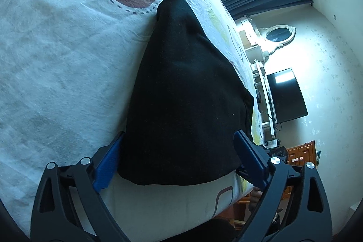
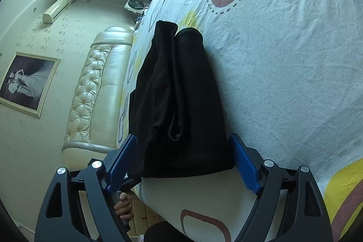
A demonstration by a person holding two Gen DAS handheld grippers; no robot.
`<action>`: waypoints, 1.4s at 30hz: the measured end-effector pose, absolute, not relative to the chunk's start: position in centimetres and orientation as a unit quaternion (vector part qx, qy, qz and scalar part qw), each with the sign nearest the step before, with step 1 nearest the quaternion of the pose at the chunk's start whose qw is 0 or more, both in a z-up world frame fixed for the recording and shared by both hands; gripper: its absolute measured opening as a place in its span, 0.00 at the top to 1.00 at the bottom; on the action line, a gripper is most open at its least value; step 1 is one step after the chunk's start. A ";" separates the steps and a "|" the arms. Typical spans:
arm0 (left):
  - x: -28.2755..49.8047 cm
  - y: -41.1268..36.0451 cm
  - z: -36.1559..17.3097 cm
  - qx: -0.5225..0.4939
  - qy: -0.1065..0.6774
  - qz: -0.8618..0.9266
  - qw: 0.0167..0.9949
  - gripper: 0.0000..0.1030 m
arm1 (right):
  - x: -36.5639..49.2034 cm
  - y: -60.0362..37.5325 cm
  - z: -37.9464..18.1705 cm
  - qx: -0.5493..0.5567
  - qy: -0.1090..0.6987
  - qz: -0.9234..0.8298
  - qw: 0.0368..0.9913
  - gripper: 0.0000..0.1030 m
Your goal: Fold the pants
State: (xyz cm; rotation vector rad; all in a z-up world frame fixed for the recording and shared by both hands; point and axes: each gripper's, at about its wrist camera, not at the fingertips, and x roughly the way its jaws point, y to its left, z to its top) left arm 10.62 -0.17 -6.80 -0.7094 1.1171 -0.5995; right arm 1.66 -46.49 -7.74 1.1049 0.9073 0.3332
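- The black pants (image 1: pixel 181 94) lie on the bed (image 1: pixel 68 49) near its front edge, gathered into a compact, narrow bundle that tapers away from the cameras.
- In the right wrist view the pants (image 2: pixel 179 106) show two long layers side by side with a crease between them and a short fold at the near end. The garment reads as folded lengthwise and at least once across.
- The left hand-held gripper (image 1: pixel 179 162) stands wide open. Its blue pads (image 1: pixel 106 165) flank the near end of the bundle on either side. The cloth sits between them, and no pad is seen pressing into it.
- The right hand-held gripper (image 2: pixel 183 165) is likewise spread wide, with its blue pads (image 2: pixel 245 165) on either side of the near end. It holds nothing. A thin gap shows on its right side.
- Step in hand, as a judgement: release after a fold. Both tools appear to have let go of the cloth at the bundle's near edge.
- Progress, as a judgement: the task is close to done, or done. Whether one more fold is intended cannot be told.
- Next move, as a judgement: draw both tools straight back from the bundle, so that the pads do not drag the top layer out of line. If a further fold is wanted, re-grip the near edge at both corners and carry it toward the far end.
- The bed sheet carries printed rounded shapes in brown, yellow and dotted lines.
- No brand, label or legible writing shows on the pants, the tools or the sheet.
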 end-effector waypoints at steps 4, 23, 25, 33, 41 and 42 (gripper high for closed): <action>10.3 0.0 -7.1 -0.323 0.503 -0.291 0.747 0.08 | 1.4 -46.9 -7.6 0.478 0.430 0.139 0.753 0.21; 10.2 -0.4 -7.3 -0.316 0.501 -0.269 0.760 0.12 | 2.4 -46.0 -8.6 0.464 0.447 0.132 0.754 0.44; 10.0 -0.6 -7.3 -0.290 0.511 -0.243 0.772 0.31 | 2.3 -46.3 -8.8 0.465 0.447 0.133 0.753 0.49; 9.7 -0.6 -6.9 -0.271 0.512 -0.221 0.785 0.50 | 1.8 -46.3 -8.8 0.467 0.444 0.134 0.753 0.55; 9.6 -1.2 -6.3 -0.251 0.509 -0.209 0.796 0.58 | 1.6 -46.7 -8.9 0.479 0.438 0.137 0.748 0.58; 9.6 -1.3 -6.2 -0.250 0.508 -0.209 0.797 0.58 | 1.5 -46.8 -8.9 0.482 0.436 0.139 0.747 0.59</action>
